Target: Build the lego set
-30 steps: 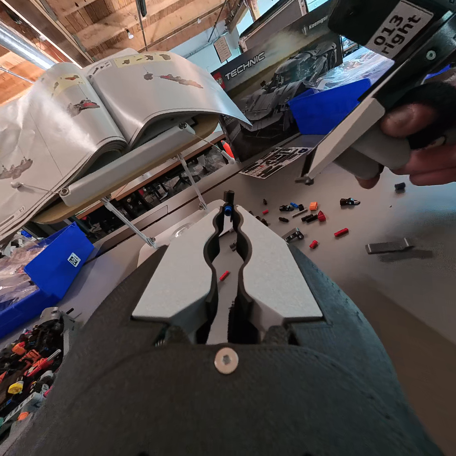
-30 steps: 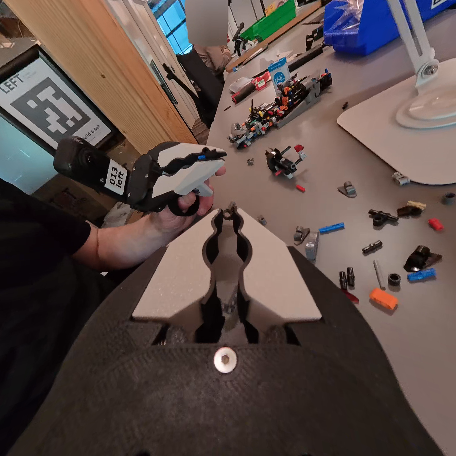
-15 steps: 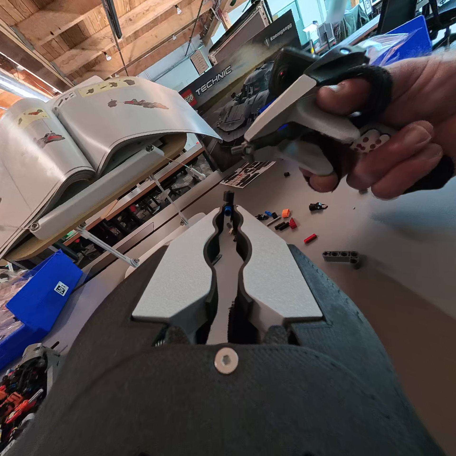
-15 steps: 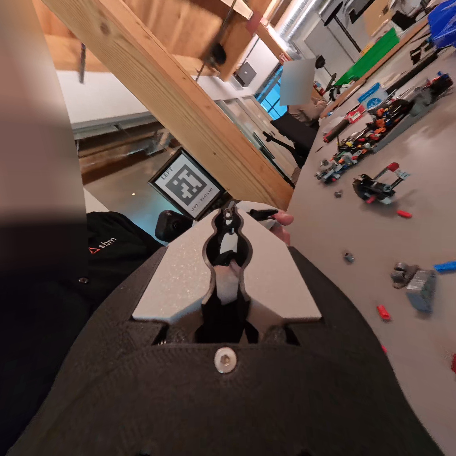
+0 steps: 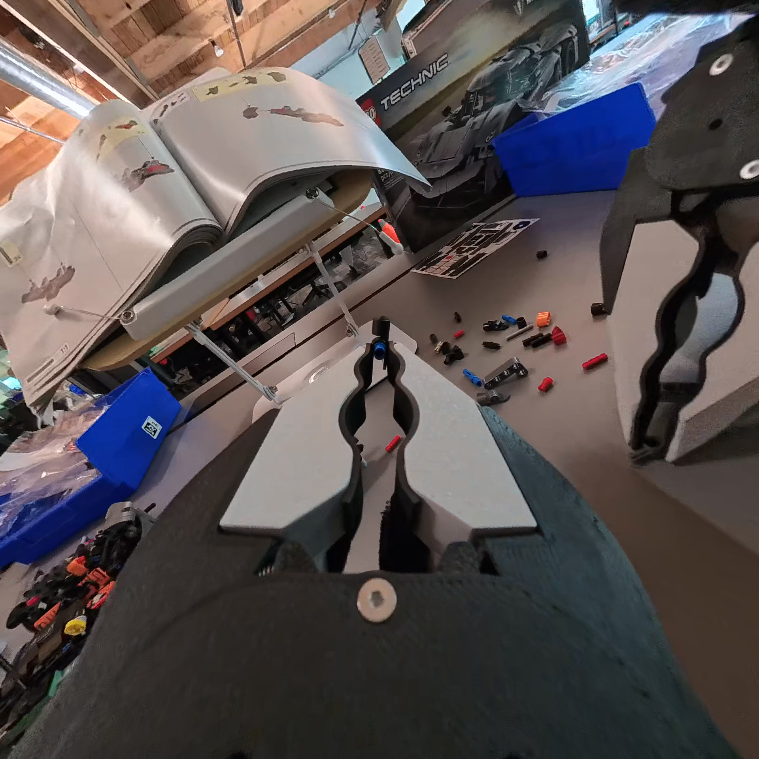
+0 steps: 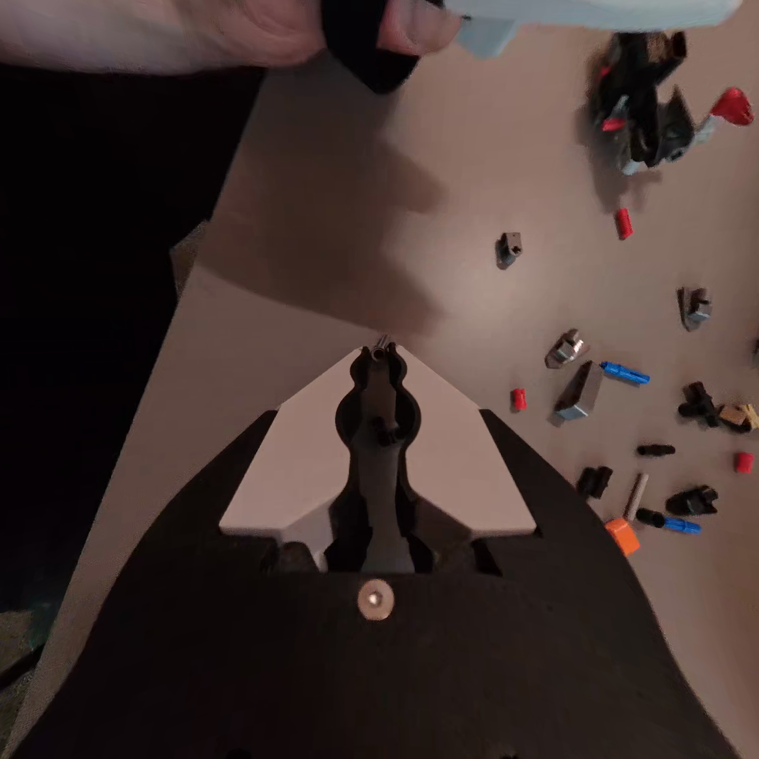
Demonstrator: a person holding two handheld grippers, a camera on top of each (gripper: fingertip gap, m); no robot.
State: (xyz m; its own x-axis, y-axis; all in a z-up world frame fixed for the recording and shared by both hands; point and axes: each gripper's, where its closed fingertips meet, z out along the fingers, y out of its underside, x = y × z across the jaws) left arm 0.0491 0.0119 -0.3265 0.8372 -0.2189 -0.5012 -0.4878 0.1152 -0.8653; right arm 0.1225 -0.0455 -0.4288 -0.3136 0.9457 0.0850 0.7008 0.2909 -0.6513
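Note:
My left gripper (image 5: 380, 349) is shut on a small black piece with a blue pin (image 5: 378, 348), held above the table. My right gripper (image 6: 381, 353) is shut on a small grey pin (image 6: 382, 347) and points down at the table near its front edge. It also shows in the left wrist view (image 5: 642, 449), at the right, tips down. Loose small parts (image 5: 517, 328) lie scattered on the grey table; they also show in the right wrist view (image 6: 624, 378). A small black sub-assembly with red parts (image 6: 645, 102) lies further off.
An open instruction book (image 5: 185, 164) rests on a stand with a white base (image 5: 320, 369). The set's box (image 5: 472, 123) and a blue bin (image 5: 575, 143) stand behind. Another blue bin (image 5: 123, 431) and a partly built model (image 5: 61, 595) sit left. A hand (image 6: 246, 28) holds the left gripper above. My right fingertips sit around 15 cm from my left ones.
My right gripper has swung from facing the left hand to pointing down over the table, still shut on its pin. My left gripper has tilted back toward the loose parts, still holding its piece.

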